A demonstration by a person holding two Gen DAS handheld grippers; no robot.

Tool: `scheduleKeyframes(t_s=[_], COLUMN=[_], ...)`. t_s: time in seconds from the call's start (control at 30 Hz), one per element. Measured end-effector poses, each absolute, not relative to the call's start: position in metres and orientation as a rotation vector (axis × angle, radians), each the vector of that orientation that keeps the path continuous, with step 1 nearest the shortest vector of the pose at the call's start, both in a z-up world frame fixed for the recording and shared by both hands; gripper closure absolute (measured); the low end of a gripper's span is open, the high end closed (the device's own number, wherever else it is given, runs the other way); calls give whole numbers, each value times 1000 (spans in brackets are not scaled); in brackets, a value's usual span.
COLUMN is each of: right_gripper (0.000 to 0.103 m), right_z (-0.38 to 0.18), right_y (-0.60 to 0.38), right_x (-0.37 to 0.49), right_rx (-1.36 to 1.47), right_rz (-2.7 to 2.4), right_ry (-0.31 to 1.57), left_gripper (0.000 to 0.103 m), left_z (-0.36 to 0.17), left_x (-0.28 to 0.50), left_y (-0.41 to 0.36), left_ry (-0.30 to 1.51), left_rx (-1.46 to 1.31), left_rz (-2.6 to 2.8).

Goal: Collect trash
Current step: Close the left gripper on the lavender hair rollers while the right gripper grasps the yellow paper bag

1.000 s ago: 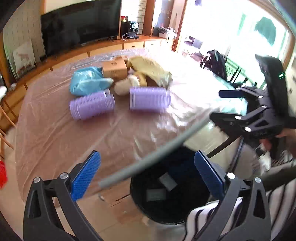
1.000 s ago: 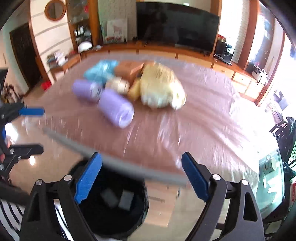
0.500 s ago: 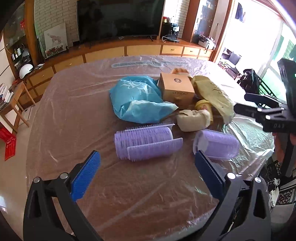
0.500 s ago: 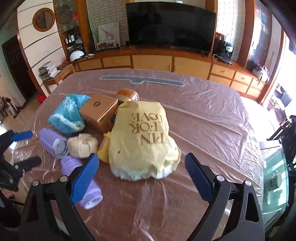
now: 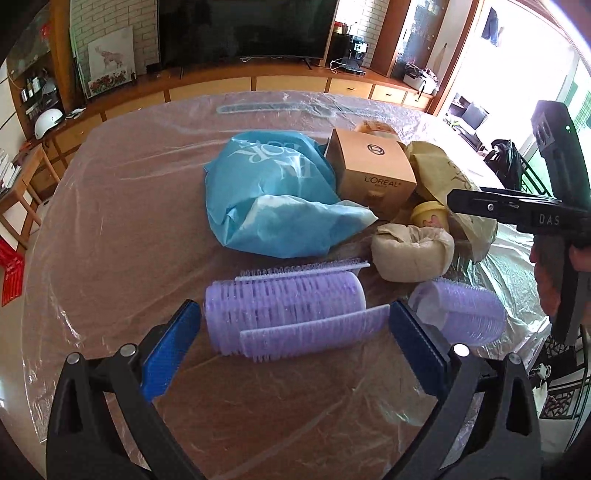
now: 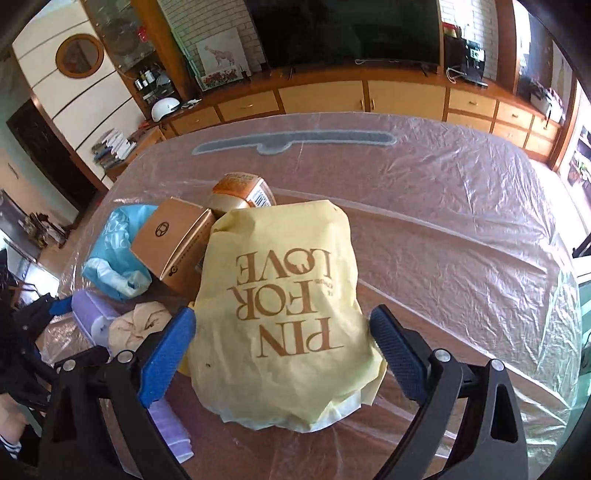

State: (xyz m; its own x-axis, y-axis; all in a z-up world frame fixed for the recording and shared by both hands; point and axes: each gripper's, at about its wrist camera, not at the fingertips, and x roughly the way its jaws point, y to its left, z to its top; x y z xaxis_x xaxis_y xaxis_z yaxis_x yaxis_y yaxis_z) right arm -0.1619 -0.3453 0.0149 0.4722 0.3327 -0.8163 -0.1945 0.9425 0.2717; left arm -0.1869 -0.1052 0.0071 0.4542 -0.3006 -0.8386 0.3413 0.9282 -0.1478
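Trash lies bunched on a table under clear plastic film [image 5: 110, 229]. My left gripper [image 5: 295, 325] is open, its blue pads on either side of a purple hair roller [image 5: 288, 314] without pressing it. A second purple roller [image 5: 461, 314] lies to the right, with a beige crumpled wad [image 5: 410, 251] and a small yellow cup [image 5: 430, 216] behind it. Further back are a blue plastic bag [image 5: 269, 199] and a brown cardboard box [image 5: 373, 170]. My right gripper [image 6: 282, 317] is open and straddles a yellow paper bag [image 6: 288, 295]. It also shows in the left wrist view as the right gripper [image 5: 517, 212].
An orange-labelled jar [image 6: 240, 188] lies behind the box [image 6: 173, 243]. A grey strip [image 6: 291, 138] runs under the film at the far side. A TV [image 5: 243, 29] on a low wooden cabinet [image 6: 369, 99] stands beyond. The table's right edge [image 5: 524, 321] drops off near the second roller.
Both grippers have swung from above a black bin at the table's edge to over the table. They came down closer, the left around the purple roller, the right around the yellow bag.
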Motion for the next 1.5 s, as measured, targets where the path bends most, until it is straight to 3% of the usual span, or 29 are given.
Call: scheduleKeyframes(t_s=[0.07,0.2,0.3,0.4,0.6,0.77,0.8,0.83,0.87,0.9,1.27,1.5], right_gripper=[12,42,52,60,66,67,62,54,29,15,11,36], right_z=[13,11,14,17,22,25,25,25,26,26,3,10], right_y=[-350,-357,-363,-364,-375,-379,-378,-377,-377,-377,-359,-365], right_x=[-161,-165,-170,-177,-193,-204,-204,-205,-204,-204,-172,-181], right_rx=[188,234,262,260,309,309,286,266,241,227,228,284], right_rz=[341,357,362,364,338,309,296,275,226,194,184,236], right_ry=[1031,1036,1029,1010,980,976,980,979,979,978,1076,1043], left_gripper=[7,11,12,12,12,12,12,12,12,12,12,12], left_z=[5,3,3,3,8,11,12,12,12,13,13,14], left_x=[-187,-184,-185,-188,-194,-198,-199,-198,-199,-199,-200,-198], left_y=[-104,-102,-100,-98,-96,-98,-99,-99,-100,-101,-107,-106], left_ry=[1031,1038,1035,1030,1022,1017,1017,1018,1018,1018,1019,1014], left_rx=[35,21,17,17,15,20,21,23,25,26,29,18], left_rz=[-404,-416,-422,-423,-420,-426,-428,-430,-433,-435,-436,-436])
